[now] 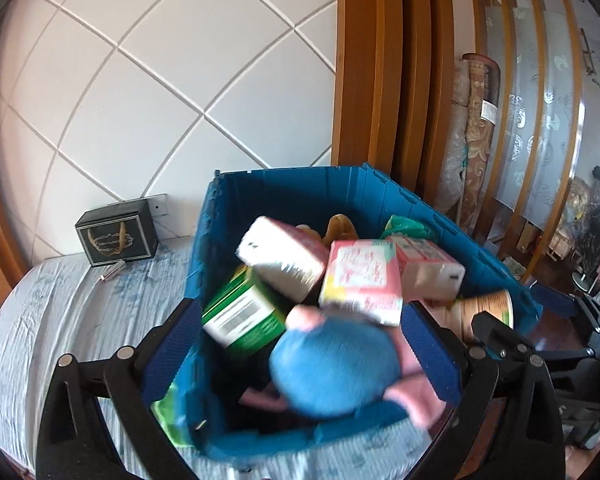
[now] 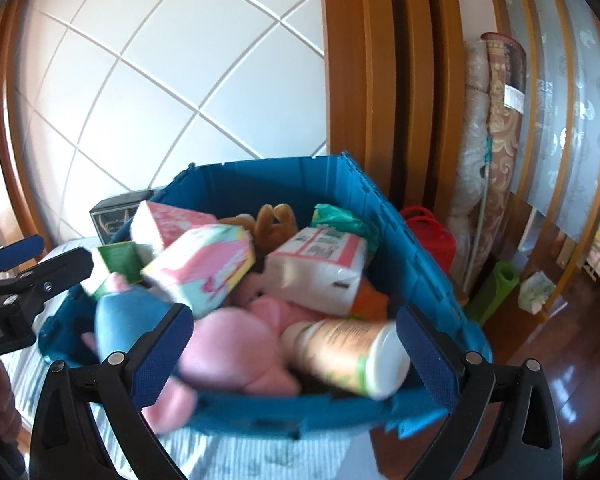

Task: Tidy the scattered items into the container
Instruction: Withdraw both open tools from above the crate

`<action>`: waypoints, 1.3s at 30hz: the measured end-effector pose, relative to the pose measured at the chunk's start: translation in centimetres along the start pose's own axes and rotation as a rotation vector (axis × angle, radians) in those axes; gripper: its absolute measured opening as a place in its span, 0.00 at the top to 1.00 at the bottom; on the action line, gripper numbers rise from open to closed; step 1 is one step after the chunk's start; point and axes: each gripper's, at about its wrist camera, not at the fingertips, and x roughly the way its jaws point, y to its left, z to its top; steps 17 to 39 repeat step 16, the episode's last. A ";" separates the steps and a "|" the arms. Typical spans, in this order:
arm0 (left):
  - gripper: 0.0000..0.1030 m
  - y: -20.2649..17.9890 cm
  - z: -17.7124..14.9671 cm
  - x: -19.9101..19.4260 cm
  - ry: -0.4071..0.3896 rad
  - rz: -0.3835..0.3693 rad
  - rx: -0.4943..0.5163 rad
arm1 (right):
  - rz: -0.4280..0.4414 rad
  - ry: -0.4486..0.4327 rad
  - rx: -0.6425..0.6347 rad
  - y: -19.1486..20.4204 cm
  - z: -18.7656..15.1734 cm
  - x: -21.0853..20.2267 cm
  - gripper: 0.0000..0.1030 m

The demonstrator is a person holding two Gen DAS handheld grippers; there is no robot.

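A blue plastic crate (image 1: 288,184) (image 2: 420,264) stands on the bed, full of items: pink tissue packs (image 1: 362,280) (image 2: 204,272), a green box (image 1: 244,314), a blue and pink plush toy (image 1: 332,368) (image 2: 236,352), a brown plush (image 2: 276,216) and a cream bottle with a white cap (image 2: 348,356). My left gripper (image 1: 300,348) is open, its fingers either side of the crate's near end above the plush. My right gripper (image 2: 296,352) is open over the crate's near edge, with the bottle lying between its fingers, blurred. The left gripper also shows in the right wrist view (image 2: 28,268).
The bed has a pale blue patterned sheet (image 1: 68,320). A black gift box (image 1: 118,236) sits by the white padded headboard (image 1: 160,80). Wooden door frames (image 1: 388,72), rolled rugs (image 2: 496,152), a red bag (image 2: 430,236) and a green roll (image 2: 496,292) stand to the right.
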 end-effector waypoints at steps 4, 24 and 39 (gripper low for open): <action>0.02 1.5 -2.0 -2.3 0.006 -0.014 0.006 | -0.023 0.021 0.014 2.1 -1.6 -2.0 0.00; 0.02 4.9 -7.7 -7.9 0.044 -0.062 -0.001 | -0.080 0.026 0.074 6.5 -6.6 -8.9 0.00; 0.02 4.9 -7.7 -7.9 0.044 -0.062 -0.001 | -0.080 0.026 0.074 6.5 -6.6 -8.9 0.00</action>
